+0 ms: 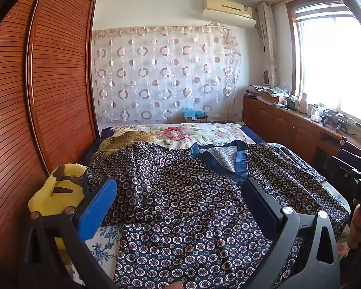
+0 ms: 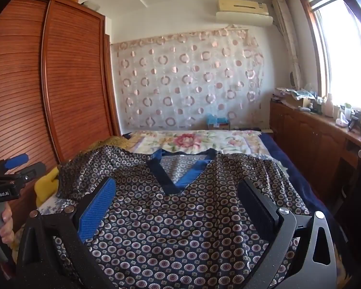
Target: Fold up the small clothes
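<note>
A dark navy shirt [image 1: 180, 204] with small circle patterns and a blue V-neck collar [image 1: 219, 159] lies spread face up on the bed, sleeves out to both sides. It also shows in the right wrist view [image 2: 180, 216], collar [image 2: 180, 171] toward the far end. My left gripper [image 1: 180, 192] is open and empty, hovering above the shirt's left half. My right gripper [image 2: 178, 195] is open and empty above the shirt's middle, below the collar. The left gripper also shows at the left edge of the right wrist view [image 2: 12, 168].
The bed has a floral quilt [image 1: 180, 132] at its far end. A yellow plush toy [image 1: 57, 192] lies at the bed's left edge beside the wooden slatted wardrobe [image 1: 48, 84]. A low wooden cabinet [image 1: 300, 125] with clutter runs along the window on the right.
</note>
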{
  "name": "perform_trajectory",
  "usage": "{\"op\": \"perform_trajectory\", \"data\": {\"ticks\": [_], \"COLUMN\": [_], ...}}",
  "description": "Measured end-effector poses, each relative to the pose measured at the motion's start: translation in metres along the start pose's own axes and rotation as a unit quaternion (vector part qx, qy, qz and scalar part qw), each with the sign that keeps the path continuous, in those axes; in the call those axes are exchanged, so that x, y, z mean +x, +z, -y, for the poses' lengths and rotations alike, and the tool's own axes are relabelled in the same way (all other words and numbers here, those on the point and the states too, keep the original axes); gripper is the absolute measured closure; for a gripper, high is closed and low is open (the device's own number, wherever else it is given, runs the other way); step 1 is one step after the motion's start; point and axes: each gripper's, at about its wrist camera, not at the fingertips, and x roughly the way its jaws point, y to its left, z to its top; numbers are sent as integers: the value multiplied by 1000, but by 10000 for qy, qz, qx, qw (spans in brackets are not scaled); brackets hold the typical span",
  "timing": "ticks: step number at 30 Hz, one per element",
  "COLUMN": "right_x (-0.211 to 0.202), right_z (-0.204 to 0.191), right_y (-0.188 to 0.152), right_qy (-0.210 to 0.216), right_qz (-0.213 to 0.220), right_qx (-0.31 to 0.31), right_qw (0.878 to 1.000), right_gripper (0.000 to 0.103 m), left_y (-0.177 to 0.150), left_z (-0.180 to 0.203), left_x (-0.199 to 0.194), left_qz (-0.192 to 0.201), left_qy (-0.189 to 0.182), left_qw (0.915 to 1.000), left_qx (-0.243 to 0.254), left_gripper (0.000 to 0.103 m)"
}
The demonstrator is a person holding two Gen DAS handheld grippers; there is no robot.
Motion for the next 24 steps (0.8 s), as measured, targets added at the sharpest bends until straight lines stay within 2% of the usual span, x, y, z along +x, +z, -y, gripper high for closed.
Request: {"op": "perform_trajectory", "data": {"ticks": [24], "right_x": [1], "right_z": [3], "right_y": [-2], "right_qy": [-1], "right_qz": [14], "right_qx": [18], "right_qw": [10000], "right_gripper": [0], "left_y": [2], "left_z": [6], "left_x": [-4], "left_qz": [75], "left_qy": [61], "left_qw": [9999], "left_qx": [101], "left_gripper": [0]}}
